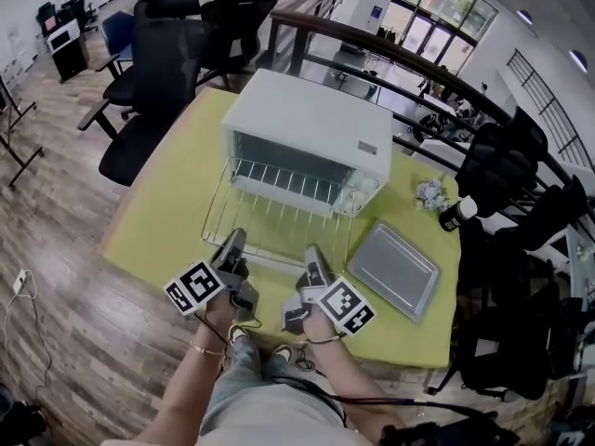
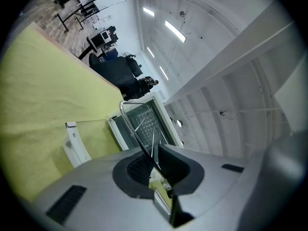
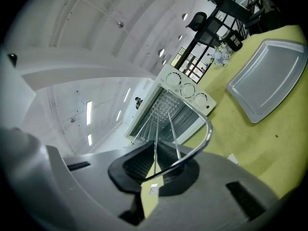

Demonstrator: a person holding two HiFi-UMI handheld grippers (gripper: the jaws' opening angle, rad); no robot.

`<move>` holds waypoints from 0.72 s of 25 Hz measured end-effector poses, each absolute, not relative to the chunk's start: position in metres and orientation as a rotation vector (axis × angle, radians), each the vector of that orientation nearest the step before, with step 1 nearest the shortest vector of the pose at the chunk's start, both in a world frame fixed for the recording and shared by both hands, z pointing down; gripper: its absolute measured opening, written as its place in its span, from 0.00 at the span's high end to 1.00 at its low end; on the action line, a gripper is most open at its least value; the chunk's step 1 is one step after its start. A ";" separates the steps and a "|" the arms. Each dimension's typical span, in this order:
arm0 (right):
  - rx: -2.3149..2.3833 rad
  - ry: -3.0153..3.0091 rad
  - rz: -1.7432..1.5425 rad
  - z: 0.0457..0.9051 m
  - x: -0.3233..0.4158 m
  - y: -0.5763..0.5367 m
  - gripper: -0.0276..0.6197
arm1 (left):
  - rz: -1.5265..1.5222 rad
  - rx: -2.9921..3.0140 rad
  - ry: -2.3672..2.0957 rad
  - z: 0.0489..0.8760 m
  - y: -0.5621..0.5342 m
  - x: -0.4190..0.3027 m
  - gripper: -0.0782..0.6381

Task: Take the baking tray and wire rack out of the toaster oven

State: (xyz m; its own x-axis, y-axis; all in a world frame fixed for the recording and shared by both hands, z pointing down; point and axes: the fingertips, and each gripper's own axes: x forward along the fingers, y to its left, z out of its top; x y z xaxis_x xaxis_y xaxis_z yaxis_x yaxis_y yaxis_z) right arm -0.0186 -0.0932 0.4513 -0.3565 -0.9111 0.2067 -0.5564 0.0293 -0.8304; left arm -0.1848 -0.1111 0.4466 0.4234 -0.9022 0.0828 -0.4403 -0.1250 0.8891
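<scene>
A white toaster oven point(image 1: 311, 137) stands open on the yellow-green table point(image 1: 167, 203). The wire rack point(image 1: 279, 216) juts out of its mouth toward me, its far end still at the opening. Both grippers hold the rack's near bar: my left gripper point(image 1: 232, 244) is shut on it near the left corner, my right gripper point(image 1: 313, 256) near the right corner. In the left gripper view the rack's wire point(image 2: 139, 134) runs between the pads of the left gripper point(image 2: 156, 162). In the right gripper view the rack's bar point(image 3: 192, 153) crosses the right gripper point(image 3: 155, 165). The grey baking tray point(image 1: 393, 269) lies flat on the table right of the oven.
Black office chairs point(image 1: 158, 72) stand beyond the table's far left. A railing point(image 1: 400, 59) runs behind the oven. Black bags point(image 1: 507, 165) hang at the right, with a dark bottle point(image 1: 457, 214) and small flowers point(image 1: 432, 193) near the table's right edge.
</scene>
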 end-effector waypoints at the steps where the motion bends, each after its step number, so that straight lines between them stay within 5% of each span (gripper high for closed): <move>1: -1.491 1.930 -1.262 0.451 -0.019 -0.092 0.94 | -0.613 1.741 -1.167 0.447 -0.110 -0.185 0.86; 18: -1.629 1.784 -1.203 0.458 0.060 -0.052 0.94 | -0.500 1.795 -1.003 0.457 -0.096 -0.101 0.86</move>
State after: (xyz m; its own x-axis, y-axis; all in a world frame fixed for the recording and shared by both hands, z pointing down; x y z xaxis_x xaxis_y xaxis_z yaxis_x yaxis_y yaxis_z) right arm 0.0597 -0.0520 0.4584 -0.2100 -0.9506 0.2286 -0.5687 -0.0715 -0.8195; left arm -0.1009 -0.0957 0.4571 0.5738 -0.8127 0.1012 -0.4088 -0.1772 0.8953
